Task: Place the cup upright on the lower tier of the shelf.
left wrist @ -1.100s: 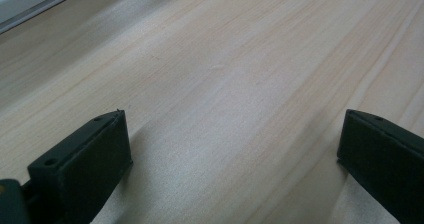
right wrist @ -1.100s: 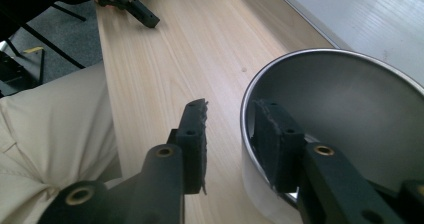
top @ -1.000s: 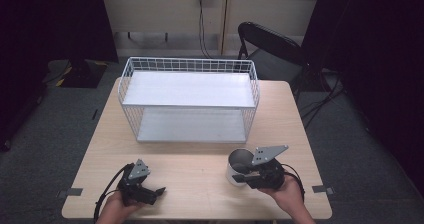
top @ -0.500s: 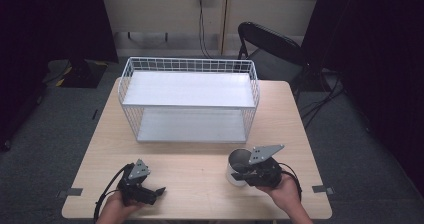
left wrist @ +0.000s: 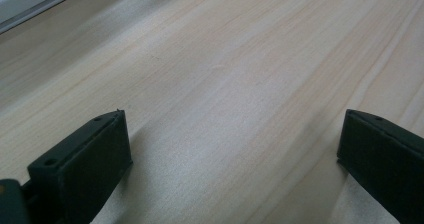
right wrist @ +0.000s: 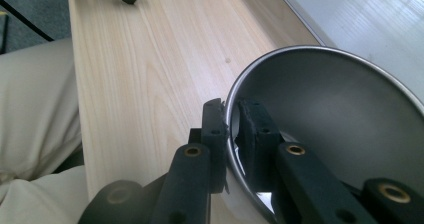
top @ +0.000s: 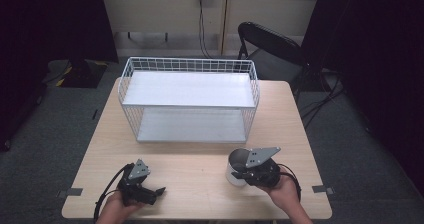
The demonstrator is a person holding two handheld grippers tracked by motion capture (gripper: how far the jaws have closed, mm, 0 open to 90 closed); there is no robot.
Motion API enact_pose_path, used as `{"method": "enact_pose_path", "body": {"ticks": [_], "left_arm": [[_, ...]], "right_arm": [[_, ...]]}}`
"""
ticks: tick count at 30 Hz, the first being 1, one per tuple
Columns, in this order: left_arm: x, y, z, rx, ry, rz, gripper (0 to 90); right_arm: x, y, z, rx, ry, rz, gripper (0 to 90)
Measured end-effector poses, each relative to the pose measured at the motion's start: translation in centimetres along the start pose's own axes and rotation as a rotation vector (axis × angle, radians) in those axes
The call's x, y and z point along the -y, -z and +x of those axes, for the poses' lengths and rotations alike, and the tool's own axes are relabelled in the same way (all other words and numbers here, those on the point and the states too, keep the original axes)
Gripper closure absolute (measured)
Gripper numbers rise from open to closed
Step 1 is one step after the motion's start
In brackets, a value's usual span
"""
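While the right gripper (right wrist: 231, 129), its jaws having just been closing, pinches the near rim of the steel cup (right wrist: 330, 124) standing upright at lower right of the high view, the left gripper (top: 150, 190) rests wide open and empty, well apart.

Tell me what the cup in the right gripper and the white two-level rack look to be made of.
Round silver cup: likely stainless steel, brushed sheen, thin bright rim, reflections inside. White two-level wire rack: seemingly painted or coated metal wire, thin grid walls; its flat white shelves could be coated metal or board.
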State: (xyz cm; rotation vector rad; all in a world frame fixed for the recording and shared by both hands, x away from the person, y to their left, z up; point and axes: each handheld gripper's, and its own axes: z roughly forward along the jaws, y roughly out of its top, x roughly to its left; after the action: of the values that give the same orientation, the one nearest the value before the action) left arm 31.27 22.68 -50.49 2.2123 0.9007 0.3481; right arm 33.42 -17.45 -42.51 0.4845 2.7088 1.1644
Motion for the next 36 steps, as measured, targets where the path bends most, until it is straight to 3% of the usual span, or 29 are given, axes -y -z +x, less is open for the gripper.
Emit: {"method": "enact_pose_path", "body": {"ticks": [3, 20, 36], "left_arm": [[0.0, 0.0, 0.0, 0.000, 0.000, 0.001, 0.0], [0.0, 0.0, 0.0, 0.000, 0.000, 0.000, 0.0], [0.0, 0.0, 0.0, 0.000, 0.000, 0.000, 0.0]], "right_arm": [[-0.1, 0.1, -0.1, 0.007, -0.013, -0.011, 81.9], [-1.3, -0.2, -0.5, 0.063, 0.024, -0.038, 82.4], [-3.1, -0.8, -1.3, 0.071, 0.048, -0.037, 82.6]]}}
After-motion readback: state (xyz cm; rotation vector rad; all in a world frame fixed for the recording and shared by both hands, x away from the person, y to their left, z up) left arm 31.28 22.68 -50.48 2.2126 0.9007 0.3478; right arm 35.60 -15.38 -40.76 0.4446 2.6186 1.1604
